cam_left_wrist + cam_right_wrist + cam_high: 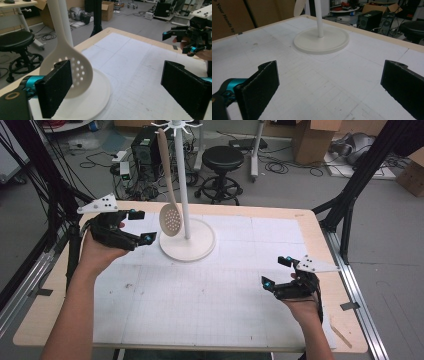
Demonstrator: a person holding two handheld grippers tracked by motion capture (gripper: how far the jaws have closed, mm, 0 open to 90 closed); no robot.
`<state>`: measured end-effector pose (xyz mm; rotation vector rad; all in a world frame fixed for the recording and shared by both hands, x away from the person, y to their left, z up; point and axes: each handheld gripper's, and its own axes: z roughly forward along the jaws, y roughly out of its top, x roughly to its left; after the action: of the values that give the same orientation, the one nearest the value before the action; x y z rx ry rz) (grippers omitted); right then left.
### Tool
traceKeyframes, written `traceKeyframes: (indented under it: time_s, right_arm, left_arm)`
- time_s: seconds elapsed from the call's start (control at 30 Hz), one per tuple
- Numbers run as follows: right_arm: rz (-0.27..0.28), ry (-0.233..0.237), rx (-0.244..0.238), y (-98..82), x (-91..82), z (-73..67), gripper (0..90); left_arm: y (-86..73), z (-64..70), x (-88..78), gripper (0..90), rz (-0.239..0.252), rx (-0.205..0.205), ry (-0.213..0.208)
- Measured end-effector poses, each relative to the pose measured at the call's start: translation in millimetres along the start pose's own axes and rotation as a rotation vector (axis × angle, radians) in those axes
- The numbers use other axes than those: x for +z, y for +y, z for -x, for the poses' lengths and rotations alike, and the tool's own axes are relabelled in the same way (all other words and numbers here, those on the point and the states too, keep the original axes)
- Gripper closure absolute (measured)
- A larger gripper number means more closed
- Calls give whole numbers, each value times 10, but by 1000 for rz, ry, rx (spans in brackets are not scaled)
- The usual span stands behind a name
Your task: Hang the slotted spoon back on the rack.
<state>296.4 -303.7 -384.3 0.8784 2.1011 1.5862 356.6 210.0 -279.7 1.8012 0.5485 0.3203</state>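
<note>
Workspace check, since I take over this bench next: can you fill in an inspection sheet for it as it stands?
Surface: wooden table covered by a white gridded mat, a few small dark marks on it.
Job's things: white stand with a round base; beige slotted spoon hanging from its top hooks.
Clutter: a thin wooden stick at the table's near right corner.
Grippers: left gripper open, raised beside the spoon; right gripper open, over the mat's right side, nothing held.
Cables: loose cables on the floor behind the table.
Surroundings: black stool, cardboard boxes, computer tower.
</note>
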Motion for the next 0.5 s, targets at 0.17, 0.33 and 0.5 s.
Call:
traceKeyframes:
  time_s: [0.17, 0.33, 0.5]
  right_arm:
    - [0, 2, 6, 0, -8, -1, 8]
    - [-1, 3, -2, 0, 1, 0, 8]
    - [-6, 5, 5, 0, 8, -5, 7]
  left_arm:
    - [-173, 16, 12, 86, 13, -11, -9]
    - [-321, 53, 47, 70, 26, -13, -26]
    - [-460, 68, 65, 59, 49, -24, -53]
